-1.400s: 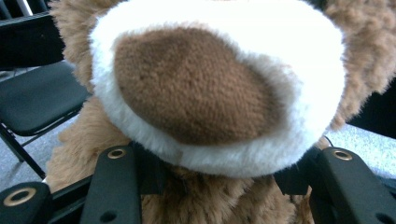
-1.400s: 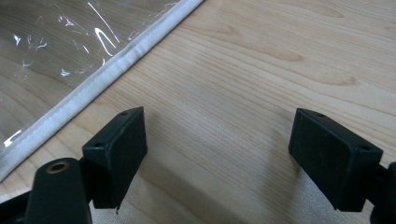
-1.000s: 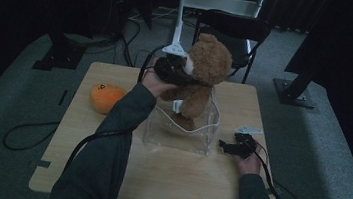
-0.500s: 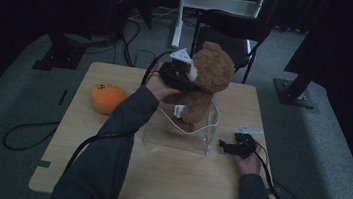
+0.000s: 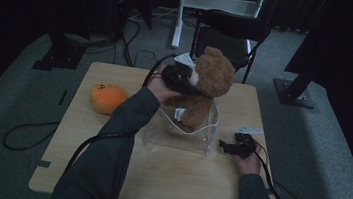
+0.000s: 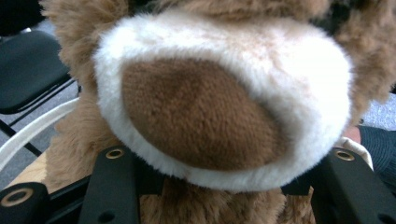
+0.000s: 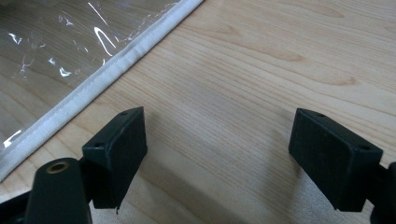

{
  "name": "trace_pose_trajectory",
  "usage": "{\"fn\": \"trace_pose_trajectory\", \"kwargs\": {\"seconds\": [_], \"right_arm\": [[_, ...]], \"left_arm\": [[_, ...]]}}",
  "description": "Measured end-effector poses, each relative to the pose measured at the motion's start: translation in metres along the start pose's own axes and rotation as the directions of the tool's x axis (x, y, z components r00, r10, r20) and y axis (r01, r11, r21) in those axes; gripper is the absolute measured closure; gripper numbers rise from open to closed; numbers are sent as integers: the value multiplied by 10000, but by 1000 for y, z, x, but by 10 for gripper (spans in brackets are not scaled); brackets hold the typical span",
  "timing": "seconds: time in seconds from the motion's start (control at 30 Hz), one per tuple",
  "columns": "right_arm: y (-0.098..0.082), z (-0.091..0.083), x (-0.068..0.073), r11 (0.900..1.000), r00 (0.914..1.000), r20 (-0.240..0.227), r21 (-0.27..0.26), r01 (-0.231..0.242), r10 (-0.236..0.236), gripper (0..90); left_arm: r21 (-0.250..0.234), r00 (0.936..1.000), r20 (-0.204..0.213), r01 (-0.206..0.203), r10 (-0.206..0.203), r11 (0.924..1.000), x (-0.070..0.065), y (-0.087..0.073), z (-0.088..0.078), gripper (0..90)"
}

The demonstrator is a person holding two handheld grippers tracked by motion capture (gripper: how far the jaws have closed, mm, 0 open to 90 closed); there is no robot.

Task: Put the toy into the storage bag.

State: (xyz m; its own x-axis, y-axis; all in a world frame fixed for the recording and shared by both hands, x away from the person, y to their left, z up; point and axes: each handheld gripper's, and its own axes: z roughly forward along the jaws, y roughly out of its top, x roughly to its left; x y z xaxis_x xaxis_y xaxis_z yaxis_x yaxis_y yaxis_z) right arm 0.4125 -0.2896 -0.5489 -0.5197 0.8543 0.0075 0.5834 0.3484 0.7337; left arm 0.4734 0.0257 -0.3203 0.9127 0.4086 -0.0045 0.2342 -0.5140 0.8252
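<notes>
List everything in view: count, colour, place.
teddy bear: 1, brown with white muzzle, held above the bag
clear bag: 1, transparent with white trim, table centre
orange plush: 1, orange, table left
table: 1, light wood, centre
chair: 1, black, behind table
white stand: 1, white, far back
floor cables: several, black, carpet left
left tool: 1, black, clamped on bear's muzzle
right tool: 1, black, open, on table right of bag

The bear [image 5: 210, 86] was brown, its muzzle [image 6: 224, 107] white around a darker brown patch. The fruit [image 5: 106, 97] was orange, the bag [image 5: 180, 132] clear with white trim.
</notes>
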Motion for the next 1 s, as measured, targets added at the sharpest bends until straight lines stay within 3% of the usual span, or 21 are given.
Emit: {"fn": "trace_pose_trajectory", "kwargs": {"seconds": [0.63,1.0], "right_arm": [[0,0,0,10000,10000,2,-9,-8,8,184],[0,0,0,10000,10000,11,-13,-10,10,184]], "left_arm": [[214,9992,385,40,-48,9998,0,-4,7,449],[403,9970,617,-484,458,9980,-4,-4,8,444]]}}
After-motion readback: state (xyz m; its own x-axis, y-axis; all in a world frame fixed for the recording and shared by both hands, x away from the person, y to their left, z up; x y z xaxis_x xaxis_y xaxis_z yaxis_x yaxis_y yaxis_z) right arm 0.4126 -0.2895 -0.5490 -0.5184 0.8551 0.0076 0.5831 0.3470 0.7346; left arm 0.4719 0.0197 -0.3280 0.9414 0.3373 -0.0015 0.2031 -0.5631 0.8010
